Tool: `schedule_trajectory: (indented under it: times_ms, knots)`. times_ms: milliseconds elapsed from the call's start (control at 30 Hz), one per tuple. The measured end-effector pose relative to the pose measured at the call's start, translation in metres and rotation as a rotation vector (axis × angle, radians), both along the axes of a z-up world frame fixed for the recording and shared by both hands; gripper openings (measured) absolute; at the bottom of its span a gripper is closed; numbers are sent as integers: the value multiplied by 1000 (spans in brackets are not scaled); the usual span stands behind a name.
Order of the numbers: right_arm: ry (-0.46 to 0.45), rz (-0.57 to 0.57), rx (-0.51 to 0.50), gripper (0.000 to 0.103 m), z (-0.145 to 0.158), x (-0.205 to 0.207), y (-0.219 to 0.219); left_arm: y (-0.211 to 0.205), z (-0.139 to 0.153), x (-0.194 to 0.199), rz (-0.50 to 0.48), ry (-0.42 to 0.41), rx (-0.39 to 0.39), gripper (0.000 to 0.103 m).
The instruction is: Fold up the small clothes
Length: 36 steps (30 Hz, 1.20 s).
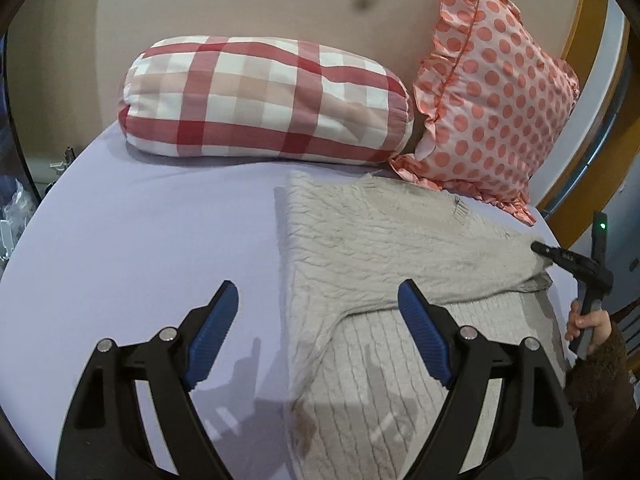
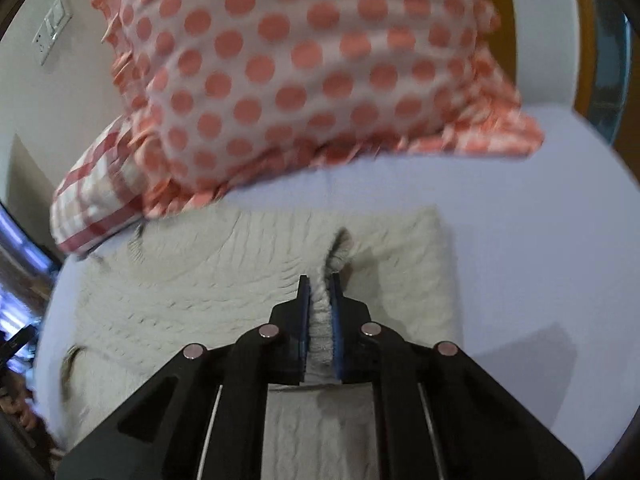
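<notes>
**Q:** What do your two grippers show, nearest first?

**A:** My left gripper [image 1: 316,332] hangs spread wide above the bed, gripping nothing; one blue pad [image 1: 214,332] is over bare sheet, the other over knit. My right gripper [image 2: 320,300] is clamped on a raised ridge of the sweater [image 2: 168,300], the wool bunched up between the pads.

**Q:** Where does the sweater lie?

**A:** On the lavender bed sheet [image 1: 140,240], toward the bed's right edge. In the left view the sweater [image 1: 380,248] is grey cable knit, its upper part folded down in a slanted flap over the lower part. My right gripper [image 1: 560,258] bites the flap's corner near that right edge, with my right hand [image 1: 588,322] on the handle.

**Q:** And beyond it?

**A:** At the head of the bed, a red-and-white checked bolster [image 1: 264,96] lies along the wall. Beside it a pink cushion with coral dots [image 1: 488,92] leans upright in the right-hand corner, its frill just beside the sweater's far edge; I cannot tell whether they touch. In the right view that cushion [image 2: 304,64] is blurred, and a wall switch plate [image 2: 52,28] shows to its left.
</notes>
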State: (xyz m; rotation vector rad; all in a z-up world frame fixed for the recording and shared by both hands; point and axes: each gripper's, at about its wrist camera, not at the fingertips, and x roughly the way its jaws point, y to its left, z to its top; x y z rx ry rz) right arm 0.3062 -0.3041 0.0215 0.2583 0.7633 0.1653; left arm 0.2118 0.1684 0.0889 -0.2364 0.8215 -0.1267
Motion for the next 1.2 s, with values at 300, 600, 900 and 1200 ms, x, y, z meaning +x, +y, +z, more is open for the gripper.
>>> schedule_trajectory:
  times_ms: [300, 600, 900, 1200]
  knots:
    - [60, 81, 42, 70, 0, -79, -14, -5, -20, -87, -141, 43, -35, 82]
    - [163, 116, 101, 47, -35, -189, -20, -30, -66, -141, -211, 152, -179, 79]
    - [132, 239, 333, 38, -56, -239, -18, -33, -74, -176, -209, 135, -300, 79]
    - [97, 313, 457, 12, -71, -254, -5, -39, -95, -181, -196, 234, -467, 13]
